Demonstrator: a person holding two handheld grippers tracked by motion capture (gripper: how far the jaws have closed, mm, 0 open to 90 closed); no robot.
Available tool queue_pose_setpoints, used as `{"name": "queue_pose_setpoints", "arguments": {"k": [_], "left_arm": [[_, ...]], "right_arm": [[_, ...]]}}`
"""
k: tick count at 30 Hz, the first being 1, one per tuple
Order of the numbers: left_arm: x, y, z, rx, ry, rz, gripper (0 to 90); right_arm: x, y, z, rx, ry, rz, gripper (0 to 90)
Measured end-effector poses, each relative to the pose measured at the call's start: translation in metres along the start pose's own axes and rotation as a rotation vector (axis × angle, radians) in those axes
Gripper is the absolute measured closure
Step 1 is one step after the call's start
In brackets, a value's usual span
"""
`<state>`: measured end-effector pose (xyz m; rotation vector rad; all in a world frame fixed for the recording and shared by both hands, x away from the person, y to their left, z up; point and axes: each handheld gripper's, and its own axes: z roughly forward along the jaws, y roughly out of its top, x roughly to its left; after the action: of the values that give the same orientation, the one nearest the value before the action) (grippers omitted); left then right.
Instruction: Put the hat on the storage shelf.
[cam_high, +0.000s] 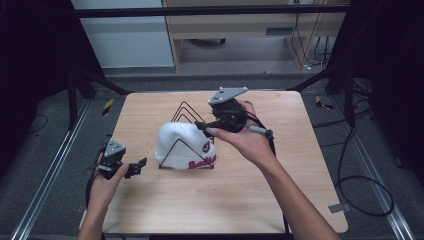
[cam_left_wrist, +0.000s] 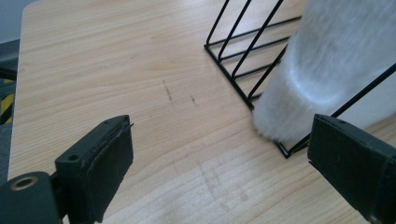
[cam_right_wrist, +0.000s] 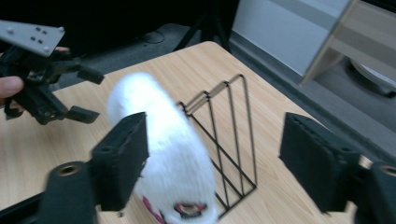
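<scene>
The wooden table (cam_high: 200, 210) is the biggest thing here, with rounded corners and dark floor on all sides of it. Most of its top is bare: a wide free strip runs along the near edge, and also the left part and the right part have open wood.

Near the middle stands a black wire rack (cam_high: 186, 137), made of triangle frames in a row. Its base lies flat on the wood, well away from every edge. In the left gripper view the rack's (cam_left_wrist: 243, 70) near corner shows, with bare wood in front of it.

A white knit hat (cam_high: 181, 145) sits in the rack, between the wire frames, with its cuff down on the table and a red emblem and red letters on the cuff. In the right gripper view the hat (cam_right_wrist: 163, 154) stands upright and fluffy beside the wires (cam_right_wrist: 229, 140).

The right gripper (cam_high: 210, 126) is held above the far side of the hat, just beside its top. Its jaws are wide apart, with nothing between the pads.

The left gripper (cam_high: 140, 167) is low over the table, left of the hat and a little apart from it, not far from the left edge. Its jaws also are spread, and the pads grip nothing; only wood lies between them.
</scene>
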<state>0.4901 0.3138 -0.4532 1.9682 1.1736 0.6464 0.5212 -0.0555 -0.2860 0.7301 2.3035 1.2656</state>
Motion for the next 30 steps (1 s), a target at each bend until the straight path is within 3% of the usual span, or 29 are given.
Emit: {"name": "queue_pose_setpoints", "arguments": {"k": [5, 11, 14, 16, 17, 19, 20, 22, 23, 25, 27, 30], "left_arm": [[-0.003, -0.009, 0.008, 0.023, 0.021, 0.004, 5.9], [-0.002, -0.025, 0.015, 0.041, 0.031, -0.042, 6.6], [0.000, -0.028, 0.017, 0.046, 0.038, -0.044, 6.6], [0.001, -0.031, 0.019, 0.066, 0.050, -0.036, 6.5], [0.001, -0.031, 0.019, 0.066, 0.050, -0.036, 6.5], [0.001, -0.034, 0.021, 0.082, 0.057, -0.021, 6.4], [0.001, -0.034, 0.021, 0.082, 0.057, -0.021, 6.4], [0.001, -0.036, 0.022, 0.087, 0.055, -0.022, 6.4], [0.001, -0.036, 0.022, 0.087, 0.055, -0.022, 6.4], [0.000, -0.037, 0.024, 0.087, 0.049, -0.025, 6.4], [0.000, -0.037, 0.024, 0.092, 0.048, -0.023, 6.4], [-0.001, -0.038, 0.027, 0.106, 0.051, -0.019, 6.4]], "right_arm": [[-0.011, -0.015, -0.015, -0.006, -0.061, 0.039, 15.0], [-0.033, -0.060, -0.036, 0.013, -0.137, 0.107, 9.3], [-0.037, -0.076, -0.042, 0.014, -0.141, 0.124, 9.0], [-0.040, -0.103, -0.047, 0.035, -0.152, 0.145, 9.1], [-0.040, -0.103, -0.047, 0.035, -0.152, 0.145, 9.1], [-0.042, -0.132, -0.050, 0.067, -0.160, 0.167, 10.4], [-0.042, -0.132, -0.050, 0.067, -0.160, 0.167, 10.4], [-0.044, -0.162, -0.051, 0.090, -0.165, 0.209, 12.1], [-0.044, -0.162, -0.051, 0.090, -0.165, 0.209, 12.1], [-0.046, -0.190, -0.049, 0.120, -0.172, 0.255, 12.9], [-0.047, -0.199, -0.048, 0.127, -0.174, 0.268, 13.2], [-0.048, -0.230, -0.042, 0.164, -0.198, 0.313, 13.5]]}}
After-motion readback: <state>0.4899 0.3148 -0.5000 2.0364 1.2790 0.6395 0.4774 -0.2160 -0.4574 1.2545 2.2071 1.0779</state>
